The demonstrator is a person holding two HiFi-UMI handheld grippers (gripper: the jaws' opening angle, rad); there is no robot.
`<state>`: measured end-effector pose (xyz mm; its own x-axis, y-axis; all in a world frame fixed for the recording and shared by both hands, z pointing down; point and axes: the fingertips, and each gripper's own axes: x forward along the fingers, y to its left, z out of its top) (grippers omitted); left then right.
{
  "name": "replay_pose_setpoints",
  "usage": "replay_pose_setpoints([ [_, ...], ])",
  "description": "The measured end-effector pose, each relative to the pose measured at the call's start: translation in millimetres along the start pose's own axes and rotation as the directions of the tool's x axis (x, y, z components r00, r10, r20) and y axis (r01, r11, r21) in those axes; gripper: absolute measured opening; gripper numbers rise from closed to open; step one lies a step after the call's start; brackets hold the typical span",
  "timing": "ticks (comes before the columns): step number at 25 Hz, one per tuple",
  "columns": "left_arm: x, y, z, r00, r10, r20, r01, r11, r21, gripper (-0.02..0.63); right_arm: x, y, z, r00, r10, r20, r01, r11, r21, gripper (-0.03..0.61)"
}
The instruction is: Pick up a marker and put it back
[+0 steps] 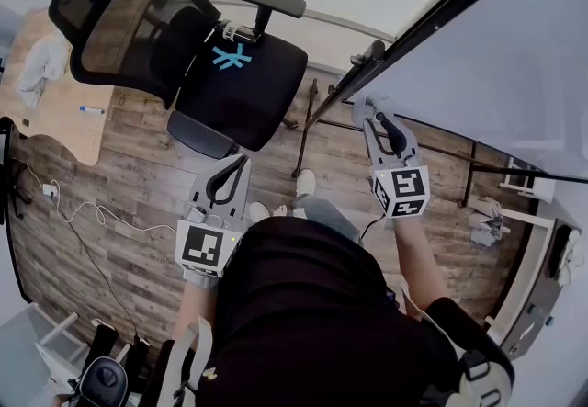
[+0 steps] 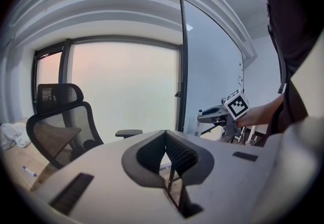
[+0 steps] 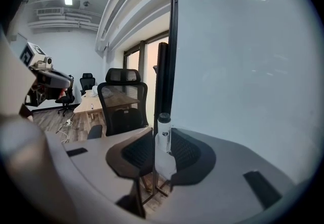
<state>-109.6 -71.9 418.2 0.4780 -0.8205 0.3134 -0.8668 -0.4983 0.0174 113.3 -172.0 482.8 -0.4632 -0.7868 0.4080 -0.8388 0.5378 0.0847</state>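
Observation:
A white marker (image 3: 163,134) with a black cap stands upright between the jaws of my right gripper (image 3: 162,149), against the dark frame edge of the whiteboard (image 3: 243,66). The jaws are open around it, with a thin gap on its left side. In the head view the right gripper (image 1: 375,113) reaches up to the whiteboard's lower frame. My left gripper (image 1: 230,174) hangs lower left over the wooden floor with its fingertips together and nothing between them. In the left gripper view its jaws (image 2: 164,134) meet at the tips.
A black mesh office chair (image 1: 220,65) stands ahead at the left. A wooden desk (image 1: 55,107) behind it carries a blue-capped marker (image 1: 90,109). The whiteboard's stand legs (image 1: 308,125) and a white cable (image 1: 87,212) lie on the floor.

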Motion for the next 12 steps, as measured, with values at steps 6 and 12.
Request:
replay_pose_setpoints([
  [6,0,-1,1,1.000,-0.011,0.011,0.011,1.000,0.006,0.006,-4,-1,4,1.000,-0.013,0.012,0.013,1.000,0.005,0.138],
  [12,2,-4,4,0.999,-0.038,0.018,0.038,0.999,0.001,0.006,-16,-5,12,0.998,-0.046,0.036,0.046,0.999,0.015,0.140],
])
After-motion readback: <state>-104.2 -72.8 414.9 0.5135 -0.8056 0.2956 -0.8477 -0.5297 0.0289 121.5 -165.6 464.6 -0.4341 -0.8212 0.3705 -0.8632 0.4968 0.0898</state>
